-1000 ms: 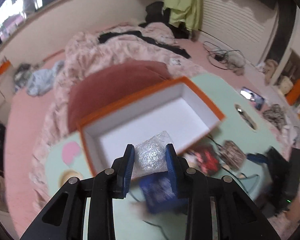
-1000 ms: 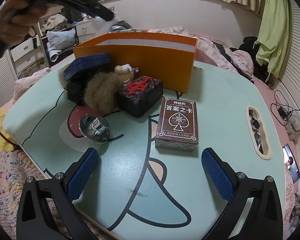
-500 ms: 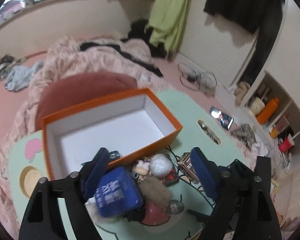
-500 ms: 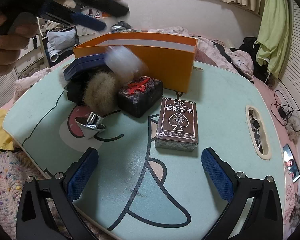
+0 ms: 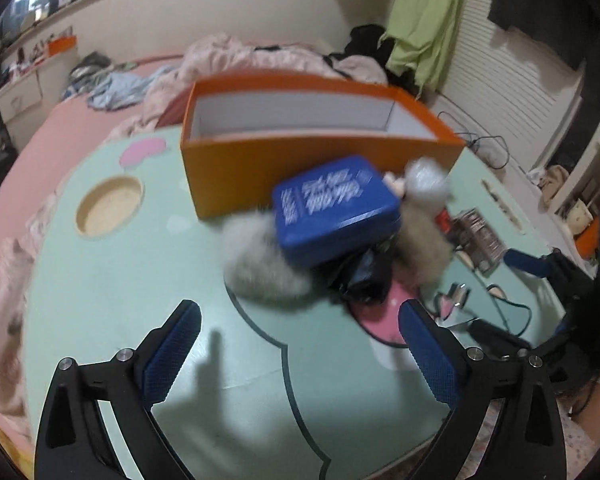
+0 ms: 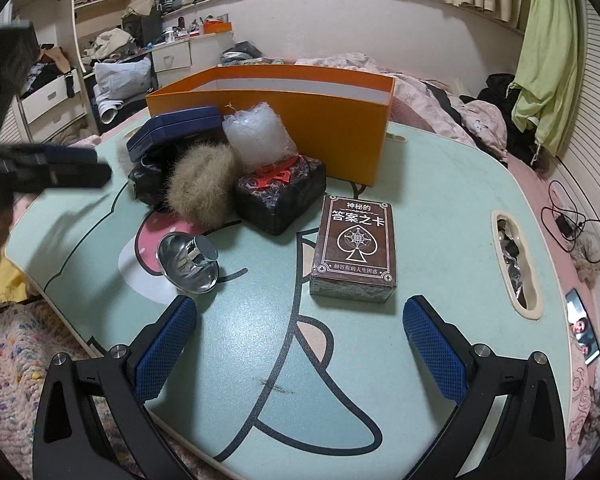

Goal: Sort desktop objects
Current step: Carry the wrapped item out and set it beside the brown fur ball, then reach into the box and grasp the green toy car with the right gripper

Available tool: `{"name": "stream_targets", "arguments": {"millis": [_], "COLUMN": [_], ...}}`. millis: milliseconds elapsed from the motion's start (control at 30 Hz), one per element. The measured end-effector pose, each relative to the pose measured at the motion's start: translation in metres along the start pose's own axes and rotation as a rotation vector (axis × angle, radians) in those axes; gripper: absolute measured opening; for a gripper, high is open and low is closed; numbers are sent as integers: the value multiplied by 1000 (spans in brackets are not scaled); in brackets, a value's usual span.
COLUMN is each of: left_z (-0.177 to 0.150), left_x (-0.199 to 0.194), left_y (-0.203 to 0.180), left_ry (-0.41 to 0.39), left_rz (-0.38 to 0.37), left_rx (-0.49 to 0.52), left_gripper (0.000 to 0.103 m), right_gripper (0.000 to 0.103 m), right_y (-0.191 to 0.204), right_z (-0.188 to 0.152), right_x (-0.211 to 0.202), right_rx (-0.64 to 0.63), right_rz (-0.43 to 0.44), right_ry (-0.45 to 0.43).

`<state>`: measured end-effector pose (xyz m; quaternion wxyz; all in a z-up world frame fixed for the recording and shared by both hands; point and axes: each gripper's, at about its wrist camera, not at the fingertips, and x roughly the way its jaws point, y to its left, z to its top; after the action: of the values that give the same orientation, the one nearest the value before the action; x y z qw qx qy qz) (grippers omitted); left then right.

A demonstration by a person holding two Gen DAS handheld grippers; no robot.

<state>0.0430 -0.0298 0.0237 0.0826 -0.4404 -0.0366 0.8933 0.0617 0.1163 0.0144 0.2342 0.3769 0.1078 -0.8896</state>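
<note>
Clutter sits in one heap beside the orange box (image 6: 308, 120) on the green worktop (image 6: 440, 216). From the right tool (image 6: 300, 344) we see the bubble-wrap bundle (image 6: 260, 136) atop the pile, touching the box wall, with a card deck (image 6: 356, 240) and metal funnel (image 6: 188, 260) apart in front. Only the left tool (image 5: 300, 344) shows the blue tin's (image 5: 332, 204) lid and the white inside of the box. Both tools are spread wide, holding nothing.

The bubble-wrap bundle (image 6: 260, 136) sits before the box (image 6: 320, 120) (atop clutter); the card deck (image 6: 356, 244) lies right.
</note>
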Motion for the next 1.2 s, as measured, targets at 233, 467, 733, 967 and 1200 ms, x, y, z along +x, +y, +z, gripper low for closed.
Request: {"name": "stream_targets", "arguments": {"millis": [233,467,733,967,1200], "left_z": [-9,-8,-12,-12,-11], "left_x": [22,25,24,24,25], "left_y": [-16,-17,-15,-15,-15], "left_ry": [25,7,-8,-9,-10], "left_rz": [103,88,84,83,83], "left_rx": [84,102,105,106,106], "left_gripper": [103,103,103,103,103], "right_gripper": [103,103,103,103,103], "right_y": [-4,-4,3,-2,-5], "right_z": [0,-1,-1,48,138], "right_x": [0,-1,-5,-37,-15], "right_rx": [14,12,-8,131,214], "right_rz": [-16,-18,-36,84,-59], "right_ry": [-1,0,4,-70,6]}}
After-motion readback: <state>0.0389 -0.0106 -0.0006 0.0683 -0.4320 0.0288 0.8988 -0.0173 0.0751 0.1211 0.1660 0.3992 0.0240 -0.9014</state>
